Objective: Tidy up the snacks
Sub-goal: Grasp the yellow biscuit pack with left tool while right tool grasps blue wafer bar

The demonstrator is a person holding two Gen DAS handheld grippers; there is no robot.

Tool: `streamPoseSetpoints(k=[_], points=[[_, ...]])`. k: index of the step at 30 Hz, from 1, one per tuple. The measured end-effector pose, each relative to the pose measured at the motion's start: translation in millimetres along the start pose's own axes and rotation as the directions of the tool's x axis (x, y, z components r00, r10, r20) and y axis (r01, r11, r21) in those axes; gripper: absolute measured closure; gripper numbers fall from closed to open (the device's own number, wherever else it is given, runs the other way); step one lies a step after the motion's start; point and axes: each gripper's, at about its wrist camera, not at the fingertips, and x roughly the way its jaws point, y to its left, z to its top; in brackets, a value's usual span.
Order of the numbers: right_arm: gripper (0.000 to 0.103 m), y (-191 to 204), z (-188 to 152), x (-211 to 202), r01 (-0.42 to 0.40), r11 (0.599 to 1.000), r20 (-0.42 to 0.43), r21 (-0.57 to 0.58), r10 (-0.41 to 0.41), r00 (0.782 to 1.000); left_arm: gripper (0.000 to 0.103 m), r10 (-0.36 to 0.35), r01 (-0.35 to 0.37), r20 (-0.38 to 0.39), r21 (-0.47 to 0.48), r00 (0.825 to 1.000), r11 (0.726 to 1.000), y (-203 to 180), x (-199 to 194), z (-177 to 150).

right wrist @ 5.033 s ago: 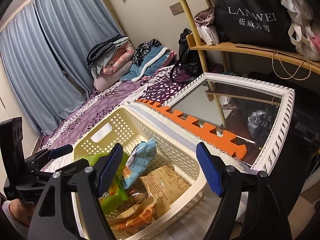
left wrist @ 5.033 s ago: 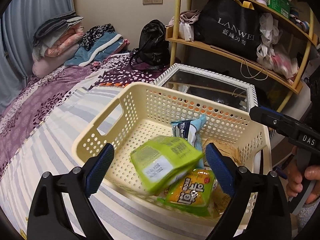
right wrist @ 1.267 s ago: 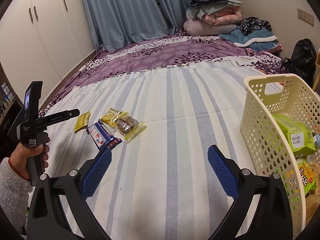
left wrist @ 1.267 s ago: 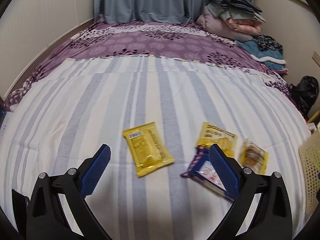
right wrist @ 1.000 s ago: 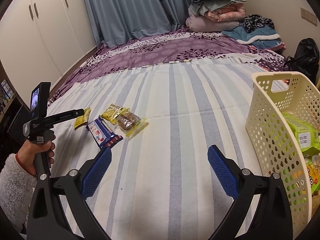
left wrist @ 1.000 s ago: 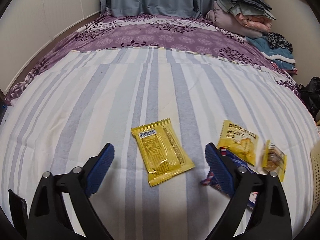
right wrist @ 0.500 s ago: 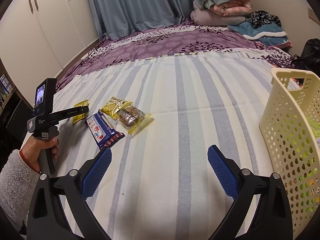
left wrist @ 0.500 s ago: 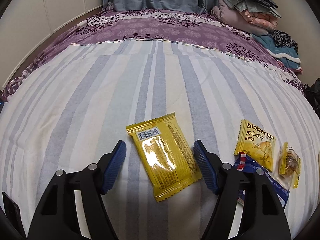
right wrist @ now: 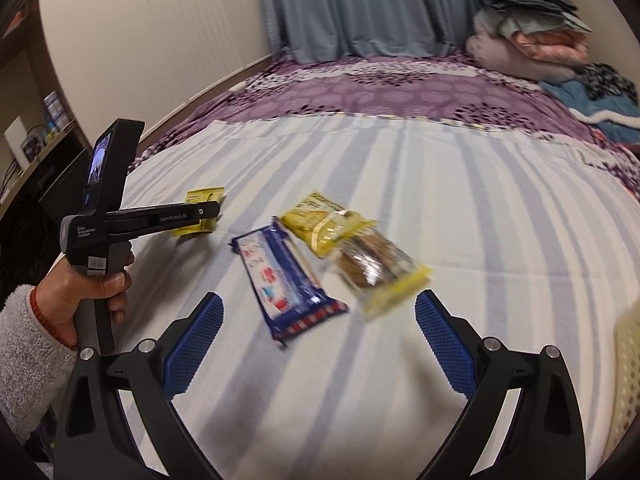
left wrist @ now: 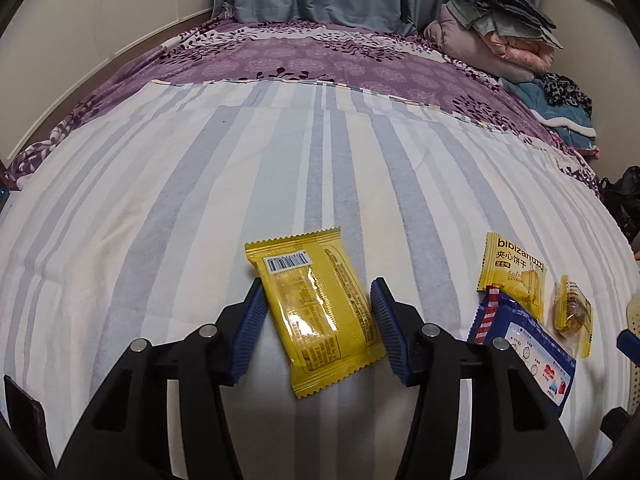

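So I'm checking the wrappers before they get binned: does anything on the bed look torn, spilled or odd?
Nothing stands out. The yellow foil packet between the left gripper fingers looks sealed, as do the blue striped-end bar and two smaller yellow packets, though that view is blurred.

A wide bed (left wrist: 224, 168) fills the room, spread with a blue-and-white striped sheet over a purple floral cover (left wrist: 320, 56). Blue-grey curtains (right wrist: 352, 4) hang behind it. Folded quilts (left wrist: 500, 32) are stacked at the far right corner. Cream wardrobe doors (right wrist: 160, 36) line the left wall, with what may be a cluttered shelf (right wrist: 36, 132) beside them.
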Motion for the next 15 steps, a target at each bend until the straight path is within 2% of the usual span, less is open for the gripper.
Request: streamPoseSetpoints(k=[6, 15], points=[[0.009, 18, 12, 38, -0.026, 0.997, -0.06, -0.075, 0.022, 0.998, 0.048, -0.005, 0.005, 0.009, -0.015, 1.0, 1.0, 13, -11, -6], [0.027, 31, 16, 65, -0.026, 0.991, -0.128, -0.128, 0.01, 0.992, 0.048, -0.012, 0.012, 0.003, -0.035, 1.0, 0.999, 26, -12, -10]])
